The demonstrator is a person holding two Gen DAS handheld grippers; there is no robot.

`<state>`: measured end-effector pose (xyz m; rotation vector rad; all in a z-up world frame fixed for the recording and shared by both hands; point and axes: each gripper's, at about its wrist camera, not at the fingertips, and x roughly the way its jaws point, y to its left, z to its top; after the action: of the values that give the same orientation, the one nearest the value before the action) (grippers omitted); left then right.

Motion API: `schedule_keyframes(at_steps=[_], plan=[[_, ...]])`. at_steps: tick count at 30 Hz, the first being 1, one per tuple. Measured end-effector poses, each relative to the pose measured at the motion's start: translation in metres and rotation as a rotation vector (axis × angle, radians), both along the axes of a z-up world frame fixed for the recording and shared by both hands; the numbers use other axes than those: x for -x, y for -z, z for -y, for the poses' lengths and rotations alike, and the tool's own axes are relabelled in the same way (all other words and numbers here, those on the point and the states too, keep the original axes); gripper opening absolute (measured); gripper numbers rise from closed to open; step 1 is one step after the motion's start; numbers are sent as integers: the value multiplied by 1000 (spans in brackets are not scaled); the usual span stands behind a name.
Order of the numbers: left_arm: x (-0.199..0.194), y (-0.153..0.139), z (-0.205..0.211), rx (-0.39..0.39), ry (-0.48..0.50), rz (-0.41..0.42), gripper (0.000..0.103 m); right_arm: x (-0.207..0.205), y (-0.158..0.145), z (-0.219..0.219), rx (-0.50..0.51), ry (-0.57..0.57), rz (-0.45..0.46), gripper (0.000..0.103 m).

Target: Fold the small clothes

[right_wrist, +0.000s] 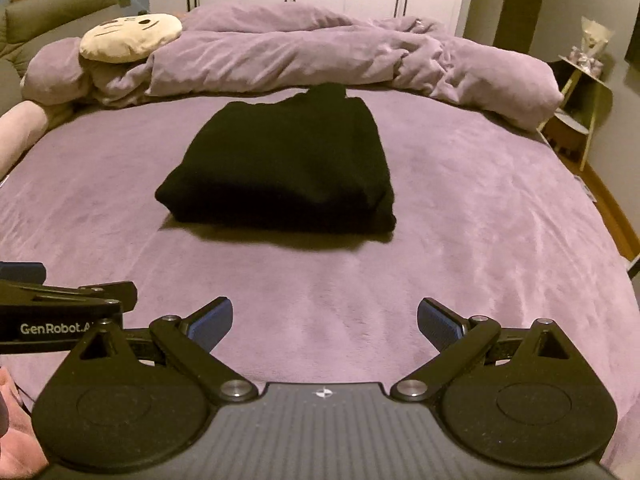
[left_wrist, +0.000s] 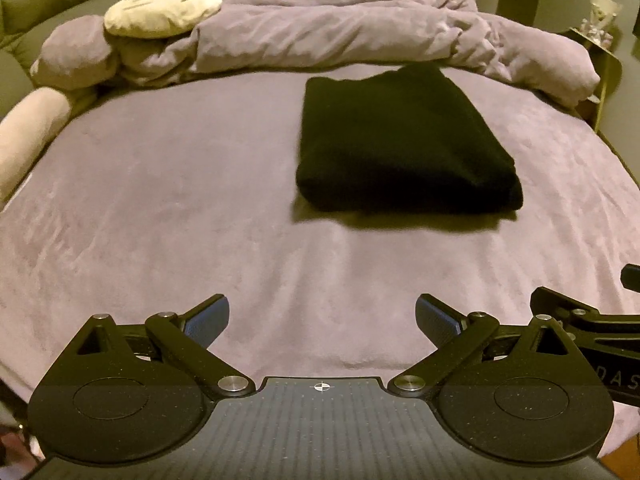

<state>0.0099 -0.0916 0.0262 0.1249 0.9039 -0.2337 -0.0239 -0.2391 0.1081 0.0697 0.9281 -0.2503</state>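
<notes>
A folded black garment (left_wrist: 404, 144) lies flat on a purple bedspread (left_wrist: 160, 208), its layers stacked into a thick rectangle with a small dark tab poking out at the far edge in the right wrist view. Nothing in either view serves as a container; the garment rests directly on the bedspread.

From the left: a pale bolster (left_wrist: 28, 136) lies along the bed's left edge, and a cream cushion with a drawn face (left_wrist: 160, 10) sits atop a purple pillow (left_wrist: 76, 56) at the far corner. A rumpled purple duvet (left_wrist: 340, 28) stretches across the whole far side, just behind the garment. At the right edge, a small side table (right_wrist: 580, 96) stands beside the bed, with wooden floor showing below it.

Broad bare bedspread lies left of the garment and between it and the tools.

The left gripper (left_wrist: 322, 322) hovers over the near part of the bed, jaws spread wide and holding nothing. The right gripper (right_wrist: 324, 322) hangs beside it, its jaws likewise fully apart and empty. Both are well apart from the garment. Part of a hand (right_wrist: 12, 428) shows at the lower left of the right wrist view.
</notes>
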Motion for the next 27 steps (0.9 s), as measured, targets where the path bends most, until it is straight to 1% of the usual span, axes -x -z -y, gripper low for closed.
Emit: schedule_keyframes(at_steps=[3,7,13,27], plan=[[-1,-1,2,-22,0,9,102,-1,-1,1,-5,-2,-5,99],[-2,0,3,-21,-3,-4,102,-3,-2,2,-17,0,-4,99],[-6,2,4,-41,-1,-24,102,-6,1,4,-31,2,-10,99],[-10,2,9,-62,5,-32,102,-12,0,7,-41,4,-14,99]])
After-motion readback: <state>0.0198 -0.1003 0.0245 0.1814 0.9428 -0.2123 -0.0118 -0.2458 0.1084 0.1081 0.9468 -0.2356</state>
